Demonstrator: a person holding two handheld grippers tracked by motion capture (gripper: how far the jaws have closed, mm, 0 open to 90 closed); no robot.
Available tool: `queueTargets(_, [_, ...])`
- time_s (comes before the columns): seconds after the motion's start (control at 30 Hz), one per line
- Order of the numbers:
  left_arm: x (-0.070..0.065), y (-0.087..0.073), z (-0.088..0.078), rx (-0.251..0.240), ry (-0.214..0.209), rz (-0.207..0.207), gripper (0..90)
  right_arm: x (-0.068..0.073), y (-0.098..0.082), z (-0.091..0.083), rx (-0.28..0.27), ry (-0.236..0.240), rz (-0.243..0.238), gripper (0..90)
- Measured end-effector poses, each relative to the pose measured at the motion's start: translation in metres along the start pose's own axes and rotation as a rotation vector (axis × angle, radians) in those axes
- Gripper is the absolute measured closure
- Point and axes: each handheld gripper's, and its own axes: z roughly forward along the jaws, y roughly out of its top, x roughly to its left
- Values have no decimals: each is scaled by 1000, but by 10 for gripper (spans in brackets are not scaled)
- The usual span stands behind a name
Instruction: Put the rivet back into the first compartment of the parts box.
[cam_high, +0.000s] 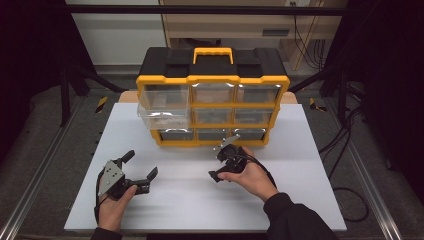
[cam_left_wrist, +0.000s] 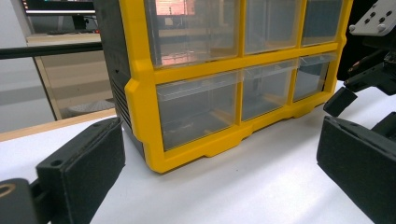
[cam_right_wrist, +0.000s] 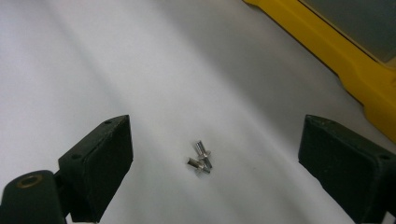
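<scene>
A yellow and black drawer cabinet (cam_high: 212, 80) with clear drawers stands at the back of the white board (cam_high: 200, 195). Its middle-left drawer (cam_high: 162, 116) is pulled out. Two small silver screws (cam_right_wrist: 201, 157) lie on the board between the wide-apart jaws of my right gripper (cam_right_wrist: 217, 140), which hovers above them and holds nothing. From above, the right gripper (cam_high: 218, 163) sits just in front of the cabinet's bottom row. My left gripper (cam_high: 141, 164) is open and holds nothing at the front left, facing the cabinet's lower left corner (cam_left_wrist: 159, 158).
The cabinet has a yellow carry handle (cam_high: 213, 52) on its black top. Metal rails (cam_high: 40, 170) run along both sides of the table, and cables (cam_high: 345, 150) lie on the floor to the right. The right gripper (cam_left_wrist: 369, 74) shows at the right edge of the left gripper view.
</scene>
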Motion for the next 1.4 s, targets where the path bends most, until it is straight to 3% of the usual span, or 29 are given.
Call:
queueTargets(0.23, [0, 0, -1, -1, 4, -4, 10, -2, 0, 2, 16, 7, 6, 109])
queueTargets(0.63, [1, 0, -1, -3, 4, -4, 10, -5, 0, 2, 18, 15, 18, 253])
queueTargets(0.8, [1, 0, -1, -4, 3, -5, 10, -7, 1, 0, 5, 15, 27, 330])
queueTargets(1.23, [2, 0, -1, -5, 2, -9, 10, -7, -1, 6, 43, 38, -2, 569])
queueTargets(1.33, [2, 0, -1, -6, 2, -9, 10, -7, -1, 8, 53, 38, 1, 621])
queueTargets(1.37, [2, 0, -1, -6, 2, -8, 10, -6, 0, 9, 63, 34, 24, 632])
queueTargets(1.4, [2, 0, -1, -6, 2, -8, 10, -7, 0, 10, 60, 41, 11, 643])
